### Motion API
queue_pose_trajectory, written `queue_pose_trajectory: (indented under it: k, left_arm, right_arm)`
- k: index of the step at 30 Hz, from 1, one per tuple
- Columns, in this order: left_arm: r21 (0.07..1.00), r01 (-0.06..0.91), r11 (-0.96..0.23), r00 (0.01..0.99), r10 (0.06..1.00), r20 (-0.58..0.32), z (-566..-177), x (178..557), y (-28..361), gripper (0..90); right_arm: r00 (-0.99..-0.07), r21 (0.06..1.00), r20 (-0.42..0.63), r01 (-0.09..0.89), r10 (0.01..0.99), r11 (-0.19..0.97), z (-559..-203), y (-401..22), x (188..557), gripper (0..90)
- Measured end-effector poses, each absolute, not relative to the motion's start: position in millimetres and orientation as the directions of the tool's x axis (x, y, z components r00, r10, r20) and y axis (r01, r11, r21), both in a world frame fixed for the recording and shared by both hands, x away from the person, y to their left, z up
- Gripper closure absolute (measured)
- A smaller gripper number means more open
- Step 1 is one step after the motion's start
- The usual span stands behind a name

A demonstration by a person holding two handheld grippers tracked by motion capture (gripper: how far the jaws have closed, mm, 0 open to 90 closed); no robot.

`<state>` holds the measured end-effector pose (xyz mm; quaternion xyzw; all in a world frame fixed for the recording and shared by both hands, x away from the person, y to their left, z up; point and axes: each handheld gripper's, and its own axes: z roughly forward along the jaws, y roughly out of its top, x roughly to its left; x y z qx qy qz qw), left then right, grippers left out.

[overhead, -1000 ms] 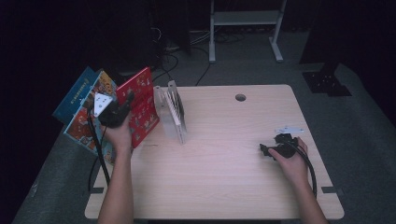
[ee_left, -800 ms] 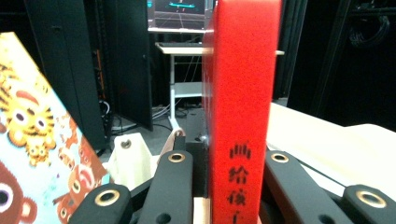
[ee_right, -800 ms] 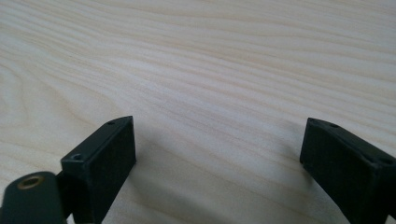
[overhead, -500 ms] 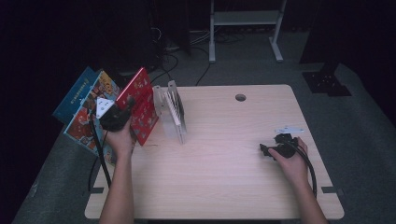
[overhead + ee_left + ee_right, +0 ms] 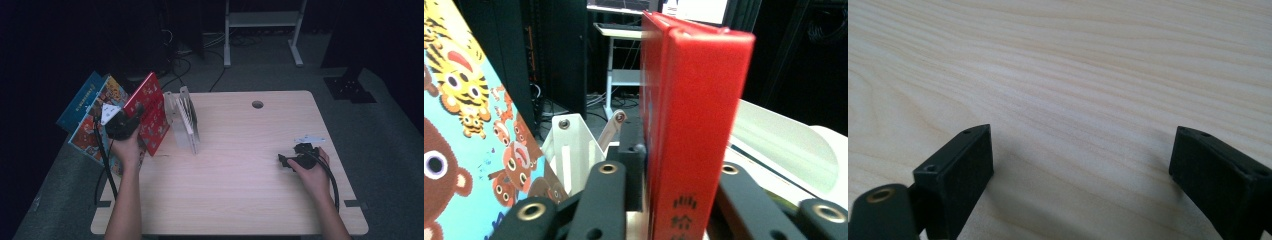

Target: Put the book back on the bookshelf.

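A red book (image 5: 150, 117) stands tilted on its lower edge at the table's left, leaning toward a white slotted rack (image 5: 182, 122). My left gripper (image 5: 137, 115) is shut on that red book (image 5: 694, 125); its jaws have just been opening a little, with the book still between them and both pads against its covers. Behind the book stands the white rack (image 5: 574, 150). Near the right edge my right gripper (image 5: 285, 161) rests on the table. Its jaws (image 5: 1080, 165) stand open with only bare wood between them.
Colourful picture books (image 5: 92, 115) lean off the table's left edge, one with tigers and bears (image 5: 459, 125). The wooden table (image 5: 240, 190) has a cable hole (image 5: 257, 104) at the back. A small white piece (image 5: 309, 138) lies beyond the right hand. Cables and a metal stand (image 5: 260, 20) are on the floor behind.
The red book has tipped a little further toward the white rack in my left gripper. The right hand and its gripper have not moved.
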<state>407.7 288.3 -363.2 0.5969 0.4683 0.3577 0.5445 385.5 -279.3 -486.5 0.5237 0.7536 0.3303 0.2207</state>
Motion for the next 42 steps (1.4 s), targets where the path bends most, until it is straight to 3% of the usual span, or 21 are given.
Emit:
queue_pose_trajectory:
  k: [9, 16, 22, 30, 42]
  left_arm:
    - [0.984, 0.176, 0.017, 0.288, 0.955, -0.068, -358, 398, 294, 52.0]
    - [0.982, 0.187, 0.012, 0.287, 0.956, -0.066, -356, 389, 292, 27.2]
    - [0.982, 0.187, 0.001, 0.279, 0.959, -0.054, -358, 378, 292, 11.3]
    - [0.980, 0.195, -0.024, 0.297, 0.954, -0.036, -355, 361, 288, 2.2]
    - [0.974, 0.221, -0.043, 0.347, 0.937, -0.037, -355, 330, 282, 0.9]
  right_arm:
    - [-0.354, 0.729, 0.014, 0.644, 0.935, 0.233, -486, -279, 385, 9.4]
    - [-0.352, 0.729, 0.013, 0.644, 0.936, 0.232, -486, -279, 385, 9.5]
    - [-0.353, 0.729, 0.013, 0.644, 0.936, 0.232, -486, -279, 385, 9.5]
    - [-0.352, 0.729, 0.013, 0.644, 0.936, 0.232, -487, -279, 385, 9.4]
    - [-0.353, 0.729, 0.014, 0.644, 0.936, 0.232, -486, -279, 385, 9.4]
